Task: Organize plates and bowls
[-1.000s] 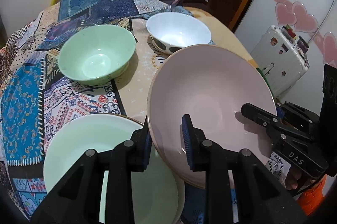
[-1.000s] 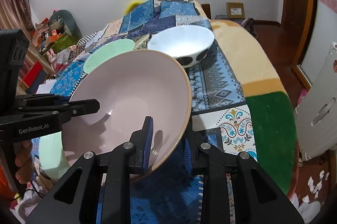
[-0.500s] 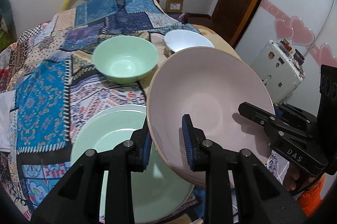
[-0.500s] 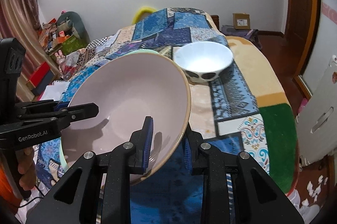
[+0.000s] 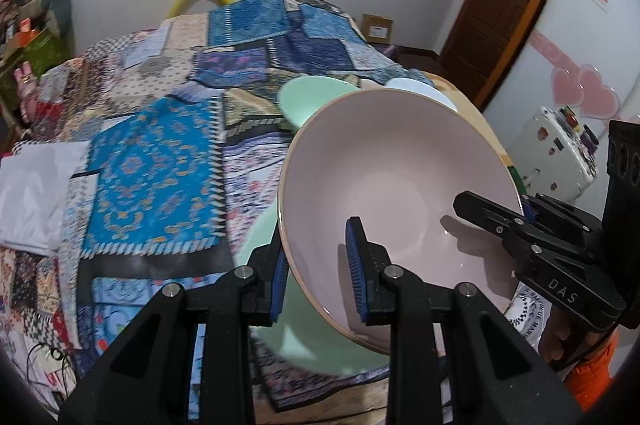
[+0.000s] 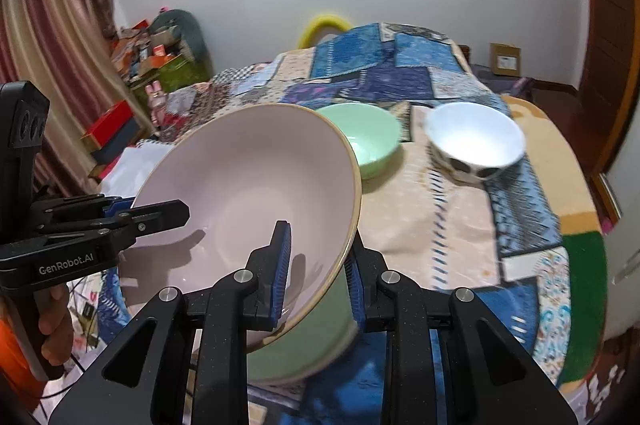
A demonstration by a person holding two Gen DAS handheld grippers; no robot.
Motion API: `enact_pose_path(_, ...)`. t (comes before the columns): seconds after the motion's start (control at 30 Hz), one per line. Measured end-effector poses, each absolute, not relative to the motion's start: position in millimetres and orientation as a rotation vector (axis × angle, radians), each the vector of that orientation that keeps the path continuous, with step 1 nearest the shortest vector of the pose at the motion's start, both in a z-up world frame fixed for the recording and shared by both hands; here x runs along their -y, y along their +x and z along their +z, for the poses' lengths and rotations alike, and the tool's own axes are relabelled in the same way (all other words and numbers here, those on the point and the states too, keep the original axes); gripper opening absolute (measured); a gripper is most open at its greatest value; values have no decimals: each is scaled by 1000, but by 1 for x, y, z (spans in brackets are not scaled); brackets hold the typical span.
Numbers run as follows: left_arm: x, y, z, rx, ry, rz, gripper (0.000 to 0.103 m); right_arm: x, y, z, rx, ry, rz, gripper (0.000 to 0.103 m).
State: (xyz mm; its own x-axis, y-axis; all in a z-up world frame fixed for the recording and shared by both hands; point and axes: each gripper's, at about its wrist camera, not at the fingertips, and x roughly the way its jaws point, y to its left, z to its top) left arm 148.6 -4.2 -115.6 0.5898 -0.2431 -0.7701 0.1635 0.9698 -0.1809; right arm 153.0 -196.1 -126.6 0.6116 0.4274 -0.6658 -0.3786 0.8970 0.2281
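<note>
A large pink plate [image 5: 396, 185] [image 6: 248, 185] hangs tilted above the table, held by two opposite edges. My left gripper [image 5: 316, 257] [image 6: 152, 209] is shut on its left rim. The right gripper [image 6: 316, 265] [image 5: 494, 203] is shut on the right rim. Under the pink plate a pale green plate [image 5: 312, 349] [image 6: 312, 337] lies on the table, mostly covered. Farther back stand a green bowl [image 6: 368, 133] [image 5: 308, 97] and a white bowl with dark spots [image 6: 472, 141] [image 5: 420, 89], side by side and apart.
A patchwork cloth [image 5: 152, 185] covers the round table. A white folded cloth [image 5: 36, 189] lies at its left edge. A white case [image 5: 560, 145] and a door stand to the right, shelves of clutter [image 6: 160, 65] to the left. A hand [image 6: 56, 325] holds the left gripper.
Both grippers carried the pink plate up and to the left, so it now hangs over the green plate. The two bowls lie farther off in both views.
</note>
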Motion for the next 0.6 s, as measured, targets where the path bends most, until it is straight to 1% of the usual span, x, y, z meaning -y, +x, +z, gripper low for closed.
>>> enact_pose_path(0.6, -94, 112, -113, -894, -168, -63, 27, 106, 153, -129, -796, -4, 647, 24)
